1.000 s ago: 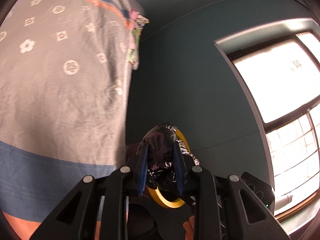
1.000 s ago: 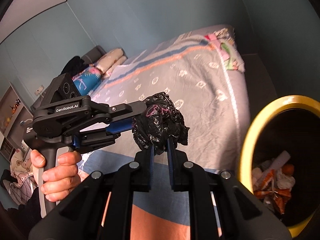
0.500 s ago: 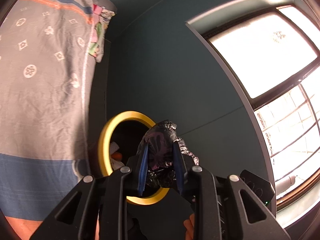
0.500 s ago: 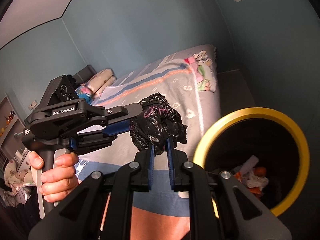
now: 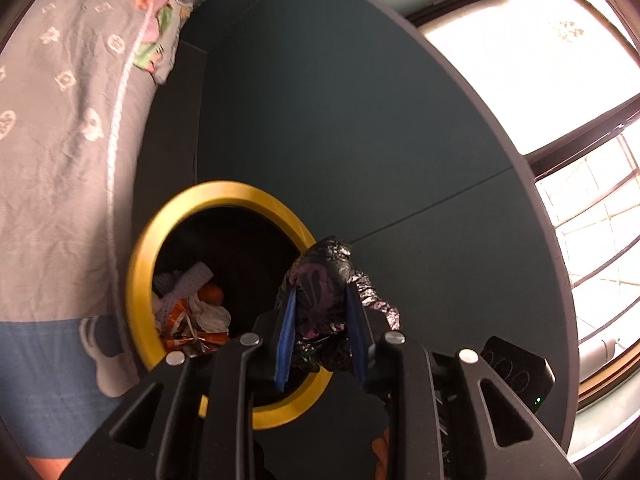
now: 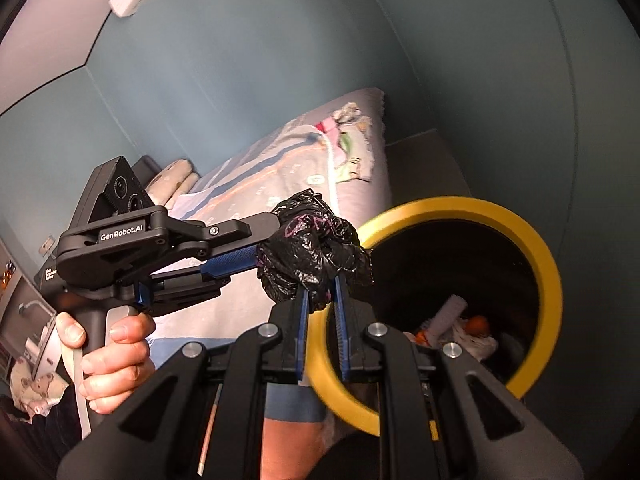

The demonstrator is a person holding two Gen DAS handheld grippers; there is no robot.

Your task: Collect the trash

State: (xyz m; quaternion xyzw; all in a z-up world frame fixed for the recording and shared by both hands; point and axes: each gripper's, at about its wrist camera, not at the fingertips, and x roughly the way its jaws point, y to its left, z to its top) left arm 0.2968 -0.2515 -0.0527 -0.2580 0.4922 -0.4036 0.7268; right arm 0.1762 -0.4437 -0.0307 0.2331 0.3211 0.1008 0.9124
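Note:
A crumpled black plastic bag point(image 5: 320, 300) is held by both grippers at once. My left gripper point(image 5: 320, 300) is shut on it, its blue pads pressing either side. In the right wrist view the bag point(image 6: 308, 256) sits above my right gripper point(image 6: 320, 284), which is shut on its lower edge, while the left gripper point(image 6: 260, 248) grips it from the left. A black bin with a yellow rim point(image 5: 140, 264), also in the right wrist view point(image 6: 548, 280), stands just beyond the bag. Paper and orange trash point(image 5: 192, 316) lies inside it.
A bed with a grey patterned cover point(image 5: 60, 140) runs along the left of the bin; it also shows in the right wrist view point(image 6: 280, 184). A teal wall point(image 5: 340, 120) is behind the bin. A bright window point(image 5: 540, 60) is to the right.
Both grippers have carried the bag rightward, away from the bed. The yellow-rimmed bin has come fully into view and now sits close under the bag.

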